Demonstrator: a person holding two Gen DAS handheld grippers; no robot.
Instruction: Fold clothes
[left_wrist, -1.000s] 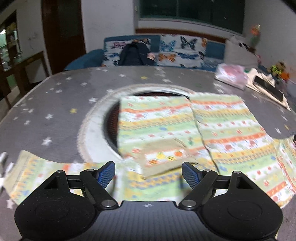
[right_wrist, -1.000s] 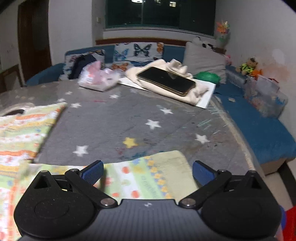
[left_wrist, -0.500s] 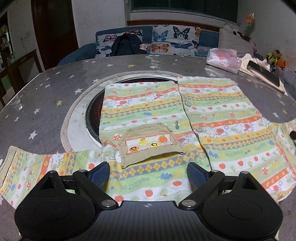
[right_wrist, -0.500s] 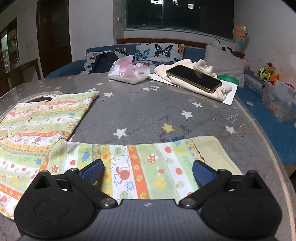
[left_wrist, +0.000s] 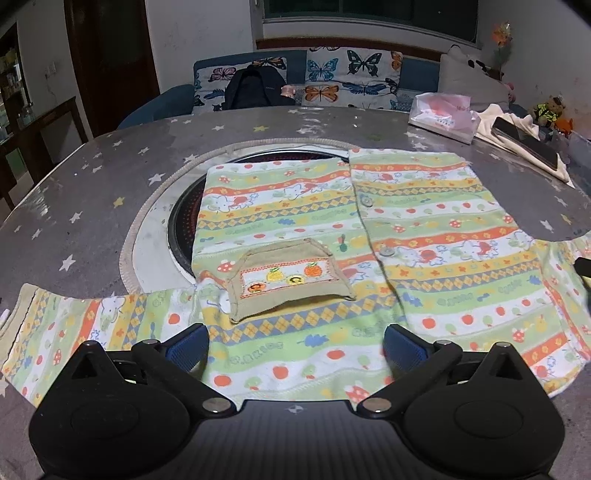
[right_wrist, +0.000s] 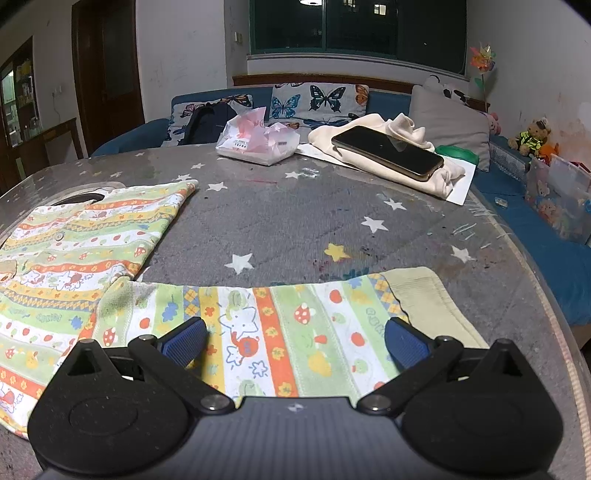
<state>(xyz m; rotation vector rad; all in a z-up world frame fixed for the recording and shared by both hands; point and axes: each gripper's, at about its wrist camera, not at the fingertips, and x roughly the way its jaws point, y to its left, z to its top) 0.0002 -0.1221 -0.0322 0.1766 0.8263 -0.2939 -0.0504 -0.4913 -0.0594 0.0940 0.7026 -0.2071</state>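
My left gripper (left_wrist: 295, 345) and right gripper (right_wrist: 295, 341) both hang spread above the striped shirt (left_wrist: 424, 236), its pocket (left_wrist: 290, 278) at twelve o'clock of my left.

Black left tongs (left_wrist: 294, 347) and right tongs (right_wrist: 295, 345), blue ribbed pads.

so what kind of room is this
Probably a home living room: a sofa with butterfly cushions behind the table, and a teddy bear at its end.
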